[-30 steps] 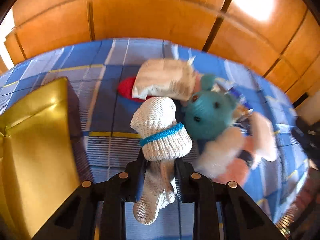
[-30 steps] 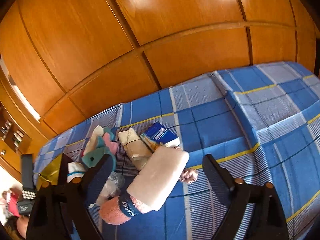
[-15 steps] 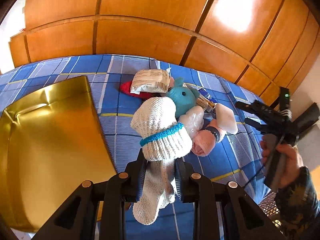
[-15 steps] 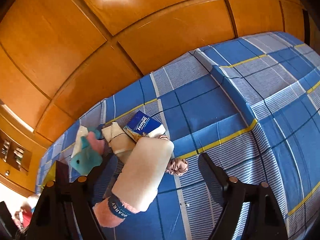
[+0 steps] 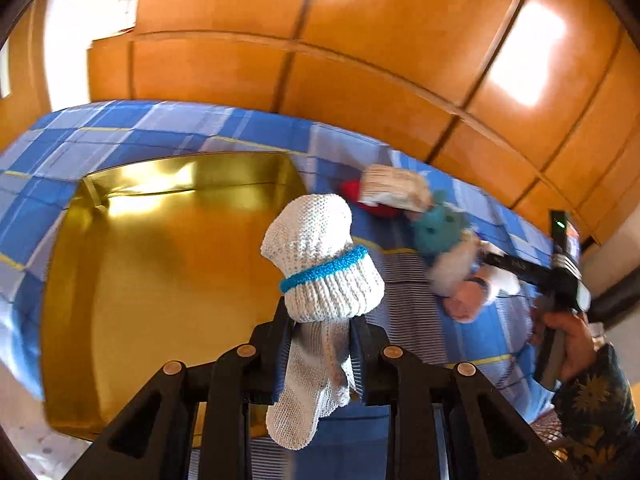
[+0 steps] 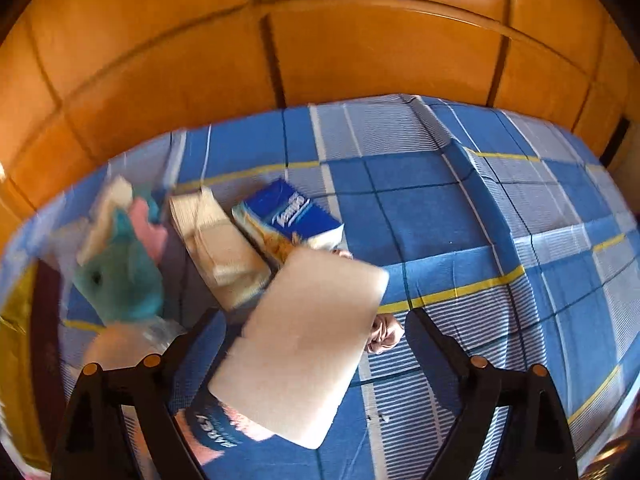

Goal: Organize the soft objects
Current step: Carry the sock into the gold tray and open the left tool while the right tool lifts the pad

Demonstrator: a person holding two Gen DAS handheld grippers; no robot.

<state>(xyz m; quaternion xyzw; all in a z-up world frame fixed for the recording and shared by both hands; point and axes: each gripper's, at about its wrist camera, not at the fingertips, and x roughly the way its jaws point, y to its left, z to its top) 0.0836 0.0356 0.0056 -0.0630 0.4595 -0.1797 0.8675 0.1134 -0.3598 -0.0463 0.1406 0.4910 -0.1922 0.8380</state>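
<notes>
My left gripper (image 5: 320, 354) is shut on a white knitted sock with a blue band (image 5: 320, 268) and holds it above the right edge of a gold box (image 5: 160, 280). My right gripper (image 6: 316, 344) is open, low over a cream sponge block (image 6: 308, 340) that lies on a pink sock with a dark band (image 6: 212, 432). A teal plush toy (image 6: 120, 280) lies to the left of it and also shows in the left wrist view (image 5: 434, 230). The right gripper shows at the right of the left wrist view (image 5: 560, 276).
A blue checked cloth (image 6: 460, 208) covers the surface. A blue tissue pack (image 6: 296, 212) and a beige wrapped pack (image 6: 224, 252) lie beside the sponge. A red item (image 5: 356, 192) sits under a pale pack (image 5: 392, 188). Wooden wall panels (image 5: 320, 60) stand behind.
My left gripper has swung left with the sock, so the gold box now lies in front of it. My right gripper has come lower and closer over the sponge block.
</notes>
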